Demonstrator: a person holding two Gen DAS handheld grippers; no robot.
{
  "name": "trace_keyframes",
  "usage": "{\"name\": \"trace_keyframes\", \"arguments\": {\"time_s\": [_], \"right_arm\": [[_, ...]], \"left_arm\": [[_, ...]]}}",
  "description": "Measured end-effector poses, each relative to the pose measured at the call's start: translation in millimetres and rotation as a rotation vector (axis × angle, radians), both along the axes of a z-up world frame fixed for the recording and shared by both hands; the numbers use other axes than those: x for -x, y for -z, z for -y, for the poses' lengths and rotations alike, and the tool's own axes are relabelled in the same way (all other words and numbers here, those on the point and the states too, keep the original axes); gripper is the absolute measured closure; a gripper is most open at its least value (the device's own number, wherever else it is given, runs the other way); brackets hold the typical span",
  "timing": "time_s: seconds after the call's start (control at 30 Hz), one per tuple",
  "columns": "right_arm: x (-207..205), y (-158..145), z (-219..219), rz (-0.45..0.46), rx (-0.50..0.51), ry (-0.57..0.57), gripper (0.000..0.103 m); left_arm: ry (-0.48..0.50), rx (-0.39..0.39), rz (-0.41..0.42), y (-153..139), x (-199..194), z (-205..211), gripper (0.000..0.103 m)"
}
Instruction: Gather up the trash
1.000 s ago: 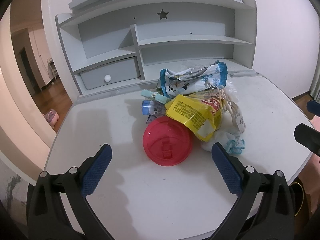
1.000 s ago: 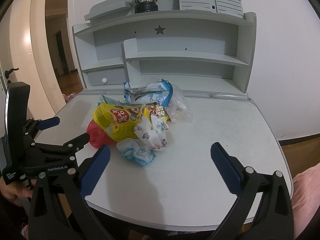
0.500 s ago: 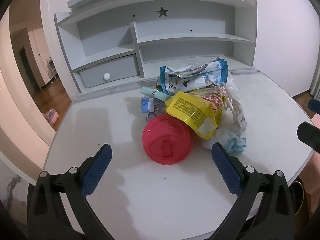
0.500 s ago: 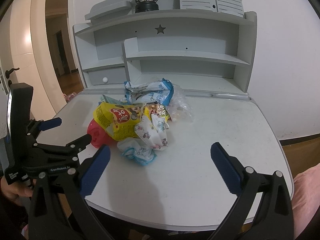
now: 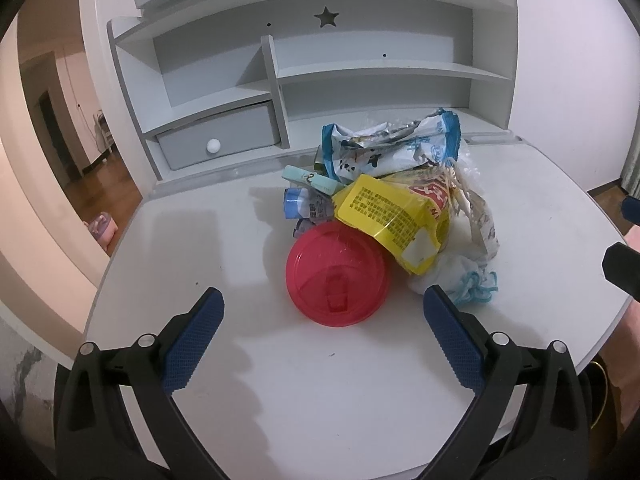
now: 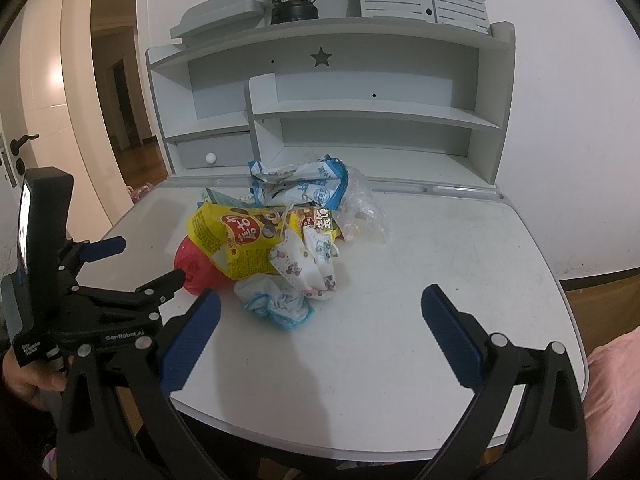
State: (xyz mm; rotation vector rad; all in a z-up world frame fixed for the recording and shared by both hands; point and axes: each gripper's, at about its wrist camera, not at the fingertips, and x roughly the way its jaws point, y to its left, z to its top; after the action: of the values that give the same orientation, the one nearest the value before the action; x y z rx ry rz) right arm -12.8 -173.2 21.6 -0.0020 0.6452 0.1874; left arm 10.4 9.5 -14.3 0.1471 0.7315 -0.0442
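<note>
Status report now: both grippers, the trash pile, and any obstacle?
Left gripper open, empty. Right gripper open, empty. Trash pile untouched on desk, red lid nearest left gripper. Nothing in the way.

You have one red lid (image 5: 338, 276), one yellow snack bag (image 5: 394, 212), one blue-and-white wrapper (image 5: 390, 150), two face masks (image 6: 306, 266), and one clear plastic bag (image 6: 362, 210) on the surface (image 6: 440, 264).

Left tongs (image 5: 320, 312) spread wide, right tongs (image 6: 320, 312) spread wide, both empty
</note>
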Motion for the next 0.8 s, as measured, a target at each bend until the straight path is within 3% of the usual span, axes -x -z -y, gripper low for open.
{"name": "trace_keyframes", "arguments": {"time_s": [0.43,0.6,0.8], "right_arm": [[-5.1,6.6,4.6,-0.031,-0.006,-0.007,0.006],[-12.6,15.4,8.6,-0.059,-0.015,-0.017,0.006],[-24.4,31.4,8.0,-0.114,-0.042,-0.043,0.006]], "left_arm": [[0.011,0.023,-0.075,19.9,-16.9,-6.2,0.006],[0.058,0.091,-0.140,35.4,-36.1,-11.5,0.006],[0.048,0.139,-0.201,49.7,-57.9,-21.3,0.006]]}}
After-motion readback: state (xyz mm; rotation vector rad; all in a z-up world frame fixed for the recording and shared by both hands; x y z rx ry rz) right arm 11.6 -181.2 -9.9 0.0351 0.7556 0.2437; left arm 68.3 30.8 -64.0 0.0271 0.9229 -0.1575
